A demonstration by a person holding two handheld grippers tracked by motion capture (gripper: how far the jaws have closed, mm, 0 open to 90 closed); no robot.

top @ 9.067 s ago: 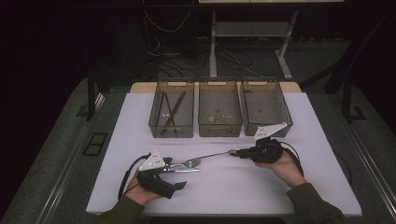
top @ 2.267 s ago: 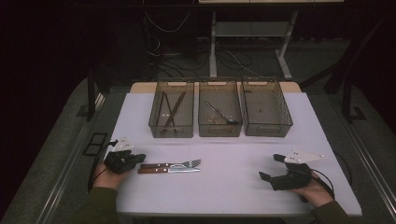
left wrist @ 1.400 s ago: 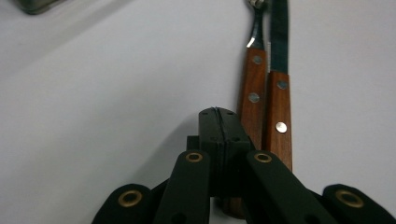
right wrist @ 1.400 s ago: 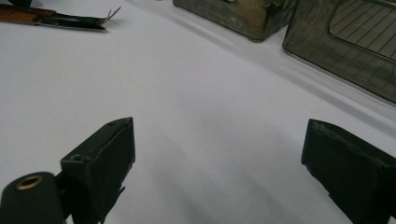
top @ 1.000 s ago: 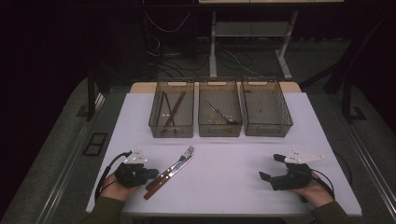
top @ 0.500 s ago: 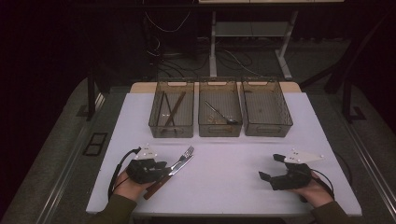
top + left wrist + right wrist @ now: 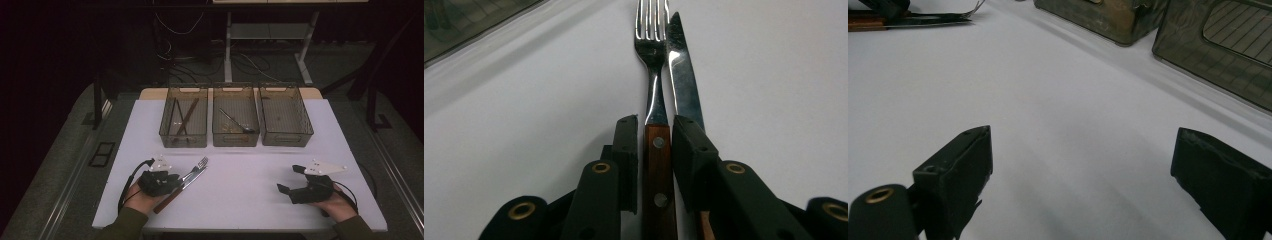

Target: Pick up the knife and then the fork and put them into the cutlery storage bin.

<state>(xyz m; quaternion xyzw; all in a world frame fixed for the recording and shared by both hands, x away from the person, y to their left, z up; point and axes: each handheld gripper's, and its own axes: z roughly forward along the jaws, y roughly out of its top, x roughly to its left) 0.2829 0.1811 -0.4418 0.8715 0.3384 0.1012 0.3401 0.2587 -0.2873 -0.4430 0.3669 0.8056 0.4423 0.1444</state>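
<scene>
A wood-handled fork (image 7: 198, 166) and a knife (image 7: 186, 182) lie side by side, slanted, on the white table (image 7: 240, 190) at the front left. My left gripper (image 7: 172, 181) rests over their handles. In the left gripper view the fork (image 7: 651, 45) runs straight ahead and its handle sits between the jaws of the left gripper (image 7: 655, 131), which have just been closing. A thin gap still shows on the left side. The knife (image 7: 681, 70) lies just outside, partly under the right jaw. My right gripper (image 7: 290, 178) (image 7: 1080, 150) lies open and empty on the table at the front right.
Three clear bins stand in a row at the back. The left bin (image 7: 183, 143) holds long dark utensils. A spoon (image 7: 235, 122) lies in the middle bin (image 7: 235, 143), and little shows in the right bin (image 7: 286, 142). Black cables trail from both grippers.
The fork and knife have swung from lying crosswise to a slant, tines pointing up and right. My left gripper has slid right onto their handles. The right gripper has stayed put.
</scene>
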